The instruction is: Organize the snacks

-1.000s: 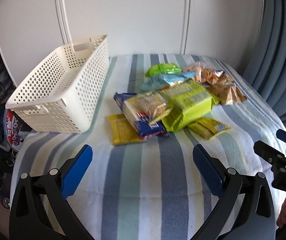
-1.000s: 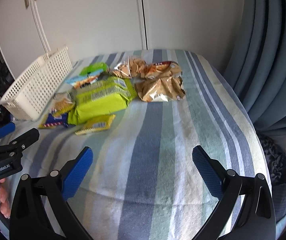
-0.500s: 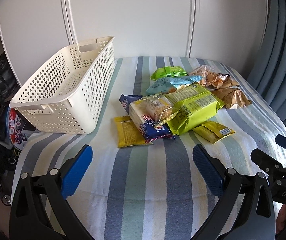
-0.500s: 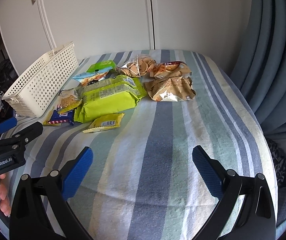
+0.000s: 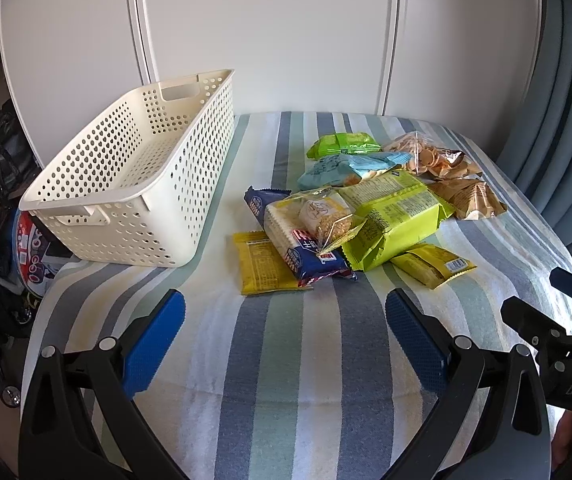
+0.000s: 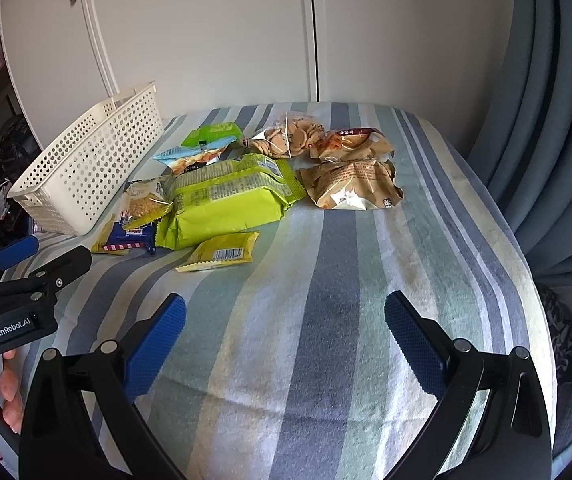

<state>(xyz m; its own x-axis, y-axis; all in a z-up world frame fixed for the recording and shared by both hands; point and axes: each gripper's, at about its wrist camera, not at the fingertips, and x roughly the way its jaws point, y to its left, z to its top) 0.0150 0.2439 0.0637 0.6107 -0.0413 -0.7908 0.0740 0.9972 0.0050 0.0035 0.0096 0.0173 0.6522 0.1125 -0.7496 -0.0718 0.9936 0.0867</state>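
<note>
Left wrist view: one basket (image 5: 134,184), two yellow packets (image 5: 264,264).

snack packets (image 5: 369,212) lie right of basket (image 5: 134,184).

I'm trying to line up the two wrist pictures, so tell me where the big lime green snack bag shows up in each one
Left wrist: the big lime green bag lies right of centre, in the middle of the snack pile.
Right wrist: the same bag lies left of centre, its near corner overlapping a small yellow packet.
Shared landmark: the empty white perforated basket, to the left of the bag in both views.
</note>
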